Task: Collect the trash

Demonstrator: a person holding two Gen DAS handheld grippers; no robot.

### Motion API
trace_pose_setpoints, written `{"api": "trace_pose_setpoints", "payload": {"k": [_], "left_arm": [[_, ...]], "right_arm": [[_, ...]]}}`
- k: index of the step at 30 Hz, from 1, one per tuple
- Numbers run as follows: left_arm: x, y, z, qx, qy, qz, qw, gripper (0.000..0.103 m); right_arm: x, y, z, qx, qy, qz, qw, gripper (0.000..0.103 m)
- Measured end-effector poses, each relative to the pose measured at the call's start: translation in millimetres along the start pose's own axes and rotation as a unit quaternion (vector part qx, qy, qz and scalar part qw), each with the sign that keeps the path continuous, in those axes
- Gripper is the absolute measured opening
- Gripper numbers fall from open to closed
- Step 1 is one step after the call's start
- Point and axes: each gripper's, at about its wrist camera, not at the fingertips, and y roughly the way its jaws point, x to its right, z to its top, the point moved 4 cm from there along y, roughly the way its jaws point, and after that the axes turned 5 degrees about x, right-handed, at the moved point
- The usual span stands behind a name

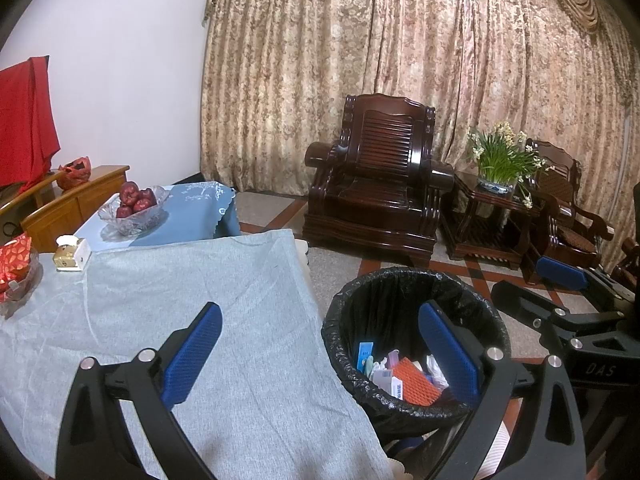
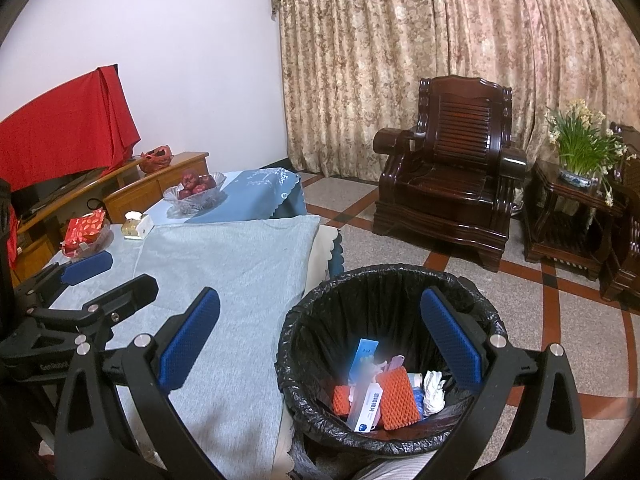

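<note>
Two grippers are seen, each with two blue-padded fingers. The left gripper is spread wide with nothing between its pads; one finger is held over the grey cloth and the other over the mouth of the trash bin. The right gripper is likewise released and empty, one finger over the cloth beside the bin, the other inside the outline of the bin's rim. Both are tilted forward and downward toward the bin, side by side, with the left one seen just beside the right in the right wrist view.

One bin is counted, lined with a black bag and standing on the floor against the edge of the cloth-covered table. The trash is lying at the bottom of the bin: two orange foam nets, one long white-and-blue box, one crumpled white tissue and a few smaller scraps that cannot be told apart.

Beyond the bin, on the table, are found one glass bowl of red apples, one tissue box and one dish with a red packet. Behind the bin, one dark wooden armchair is fully seen, with one pot of white flowers on a side table next to it.
</note>
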Motion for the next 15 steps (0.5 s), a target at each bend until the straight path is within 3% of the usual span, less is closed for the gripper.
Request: {"api": "trace_pose_setpoints", "payload": {"k": [15], "left_arm": [[-2.7,-1.1,-9.5,-0.006,0.0,0.004,1.0,0.097]], "right_arm": [[-4.9,-0.1,-2.8,-0.003,0.001,0.0,1.0,0.098]]}}
